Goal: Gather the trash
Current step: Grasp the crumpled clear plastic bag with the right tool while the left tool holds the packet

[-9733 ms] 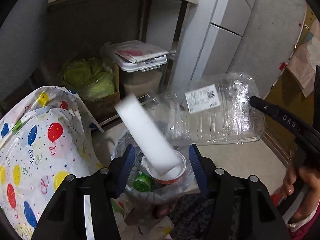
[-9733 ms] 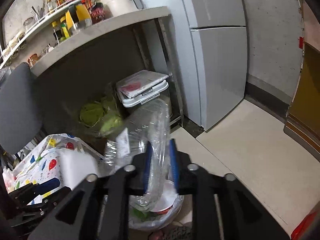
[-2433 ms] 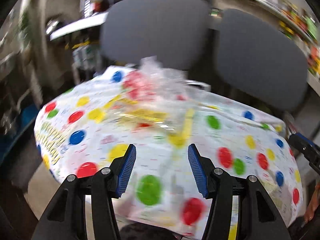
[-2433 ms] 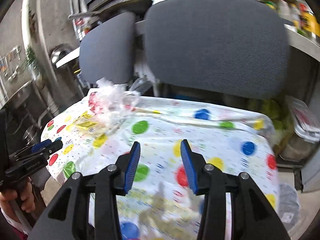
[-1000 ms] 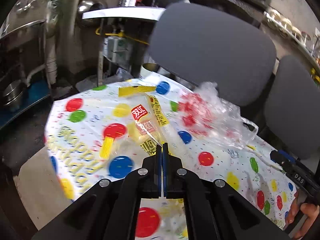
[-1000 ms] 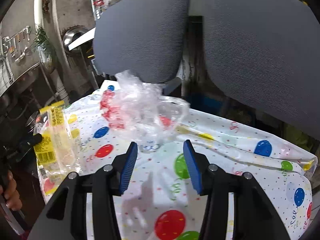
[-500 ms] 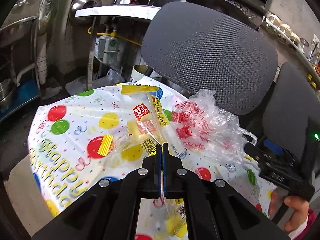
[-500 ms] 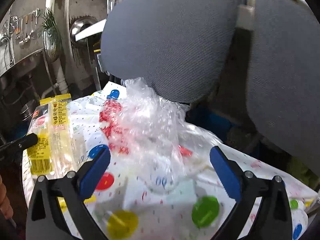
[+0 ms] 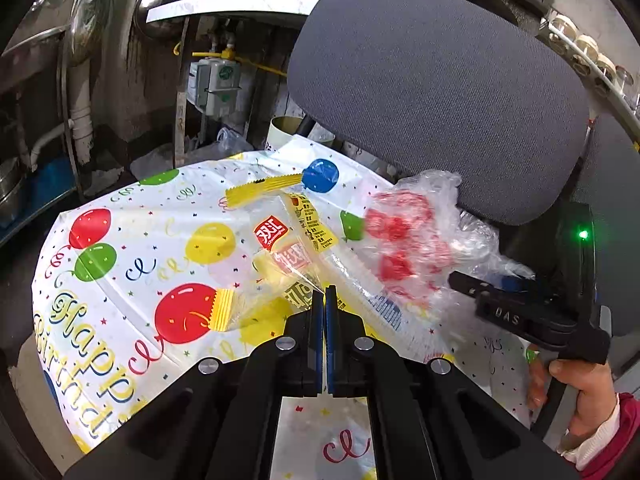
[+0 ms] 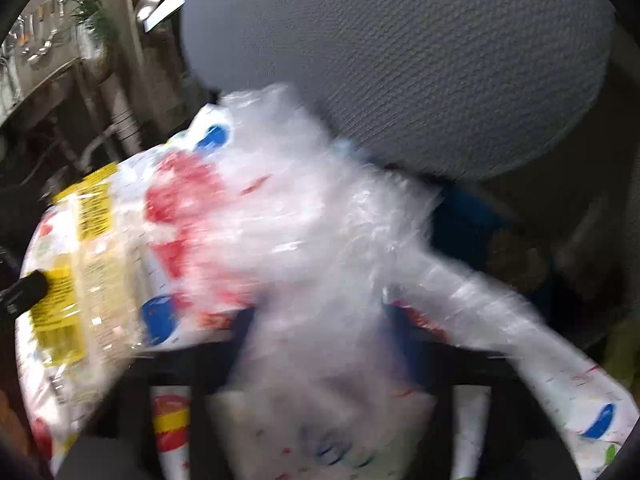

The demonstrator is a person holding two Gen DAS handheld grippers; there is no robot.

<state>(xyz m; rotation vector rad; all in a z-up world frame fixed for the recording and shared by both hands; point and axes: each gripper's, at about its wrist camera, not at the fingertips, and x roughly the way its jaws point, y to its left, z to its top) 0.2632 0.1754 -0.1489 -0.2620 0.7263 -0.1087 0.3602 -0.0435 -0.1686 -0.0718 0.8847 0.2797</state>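
Left hand-held gripper: pads clamped together on yellow snack wrapper, lifted for binning. Right hand-held gripper: jaws just closing around crumpled clear bag on counter, grip unclear.

The near and left part of the desk, covered by a balloon-print cloth, is bare, and a hand-held gripper could pass over it freely. In the middle, the yellow snack wrapper lies across the way. Just to its right, the crumpled clear bag with red print fills the far right of the desk. Behind it, the grey chair back stands close to the far edge and blocks any pass from that side. In the right wrist view the crumpled clear bag covers most of the room in front; the picture is blurred.
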